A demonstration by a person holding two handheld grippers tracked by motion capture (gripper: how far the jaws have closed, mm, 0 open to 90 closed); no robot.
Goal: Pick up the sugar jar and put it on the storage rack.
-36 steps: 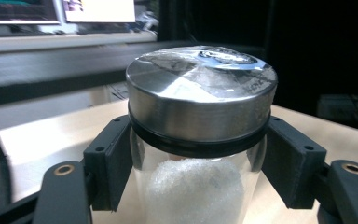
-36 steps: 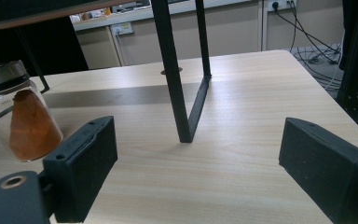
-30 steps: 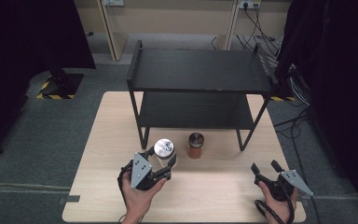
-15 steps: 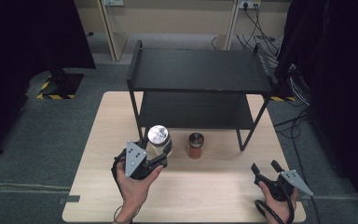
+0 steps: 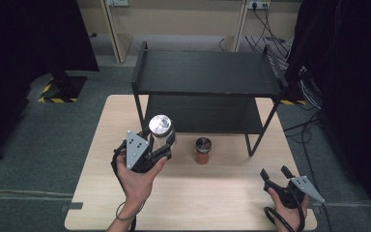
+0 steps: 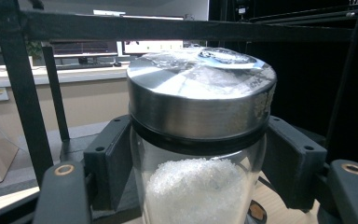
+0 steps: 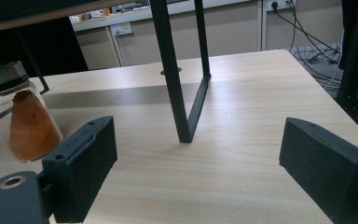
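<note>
**2 jars on the table side, 1 of them in your left grip**

2 grippers are in your hands at the near edge of the wooden table (image 5: 101,193). Your left gripper (image 5: 162,145) has its jaws clamped on a glass jar (image 5: 161,129), 1 black pad on each side of the glass just below the lid. In the left gripper view the jar (image 6: 198,140) stands upright between the pads, its brushed metal lid (image 6: 200,88) on top and white crystals (image 6: 196,191) heaped inside. From the high view you hold that jar above the tabletop, in front of the left front leg of the black 2-level shelf (image 5: 207,72), with the lid facing up.

Your right gripper (image 5: 278,177) sits at the near right corner of the table, well apart from the jar. Its jaws stand wide open with nothing between them; the right gripper view looks past them at bare wood and the shelf's right front leg (image 7: 175,74).

A second jar (image 5: 203,151) stands on the table between your 2 hands, just in front of the shelf's lower level. In the right gripper view this jar (image 7: 21,116) shows at the left edge, holding orange powder under a metal lid.
</note>
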